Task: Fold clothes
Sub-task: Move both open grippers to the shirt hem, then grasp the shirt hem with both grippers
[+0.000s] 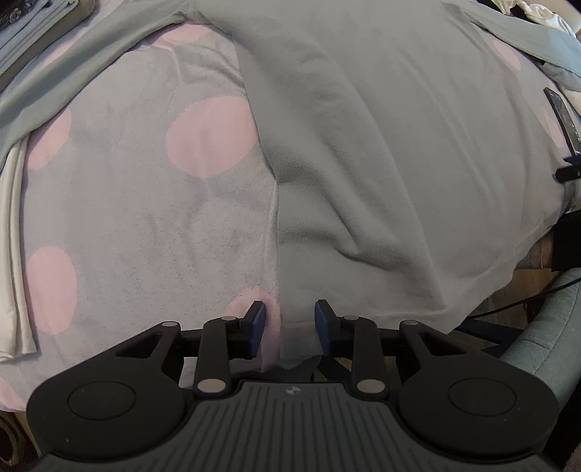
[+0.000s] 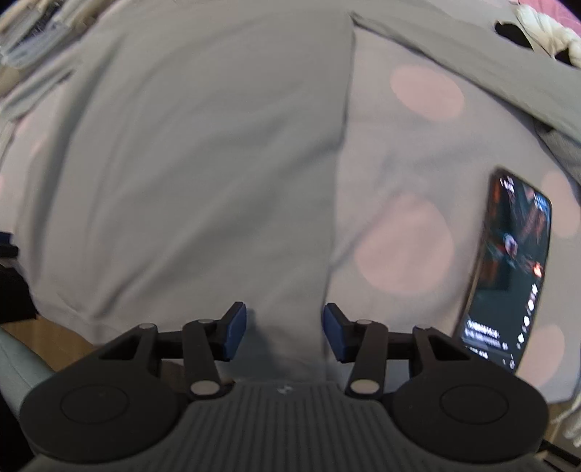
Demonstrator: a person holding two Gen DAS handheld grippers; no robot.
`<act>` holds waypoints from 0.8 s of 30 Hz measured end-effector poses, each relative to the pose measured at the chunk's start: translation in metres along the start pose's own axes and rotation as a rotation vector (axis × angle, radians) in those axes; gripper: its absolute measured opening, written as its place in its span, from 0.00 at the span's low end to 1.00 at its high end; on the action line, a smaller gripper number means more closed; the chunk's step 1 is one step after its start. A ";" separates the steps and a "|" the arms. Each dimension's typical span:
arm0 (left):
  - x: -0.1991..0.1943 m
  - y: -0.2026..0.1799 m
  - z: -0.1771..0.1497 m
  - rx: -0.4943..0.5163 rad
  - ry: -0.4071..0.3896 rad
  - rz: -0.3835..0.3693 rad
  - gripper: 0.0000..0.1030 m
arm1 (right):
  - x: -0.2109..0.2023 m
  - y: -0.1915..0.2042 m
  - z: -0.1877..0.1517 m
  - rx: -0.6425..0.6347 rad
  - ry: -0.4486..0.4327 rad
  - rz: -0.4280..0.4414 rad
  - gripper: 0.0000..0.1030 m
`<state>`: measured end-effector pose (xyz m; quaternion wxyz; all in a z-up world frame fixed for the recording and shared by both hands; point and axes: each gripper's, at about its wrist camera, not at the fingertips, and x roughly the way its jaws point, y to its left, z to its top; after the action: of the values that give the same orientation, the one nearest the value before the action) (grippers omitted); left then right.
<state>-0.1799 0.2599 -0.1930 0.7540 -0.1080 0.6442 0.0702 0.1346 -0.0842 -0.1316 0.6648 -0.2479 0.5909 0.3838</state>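
A pale grey-green long-sleeved top [image 1: 381, 152] lies spread flat on a bedspread with pink dots [image 1: 145, 203]. My left gripper [image 1: 290, 326] is open at the top's near left hem corner, one blue pad over the bedspread and the other over the garment. In the right wrist view the same top [image 2: 189, 163] fills the left and middle. My right gripper [image 2: 285, 332] is open astride the top's right edge near the hem. Nothing is pinched in either one. One sleeve [image 1: 90, 61] runs out to the far left, the other sleeve [image 2: 472, 69] to the far right.
A phone with a lit screen [image 2: 512, 268] lies on the bedspread right of the top. Folded clothes [image 1: 32, 25] are stacked at the far left. A white garment [image 2: 544, 32] lies at the far right. A teal chair [image 1: 544, 326] and wooden floor sit beyond the bed's near edge.
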 end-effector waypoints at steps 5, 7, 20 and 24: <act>0.000 -0.002 -0.002 0.001 0.008 0.015 0.27 | 0.004 0.004 -0.001 -0.026 0.020 -0.001 0.43; -0.001 -0.006 -0.003 0.013 0.009 0.017 0.26 | 0.005 0.009 -0.001 -0.050 0.025 -0.002 0.43; -0.008 0.000 -0.013 -0.013 0.015 0.024 0.02 | 0.000 0.020 -0.004 -0.084 0.041 0.023 0.09; -0.015 0.007 -0.014 -0.046 0.038 -0.013 0.01 | -0.006 0.020 0.004 -0.107 0.078 0.023 0.07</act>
<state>-0.1974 0.2633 -0.1809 0.7392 -0.1309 0.6561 0.0782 0.1209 -0.0705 -0.1230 0.6225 -0.2911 0.5980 0.4125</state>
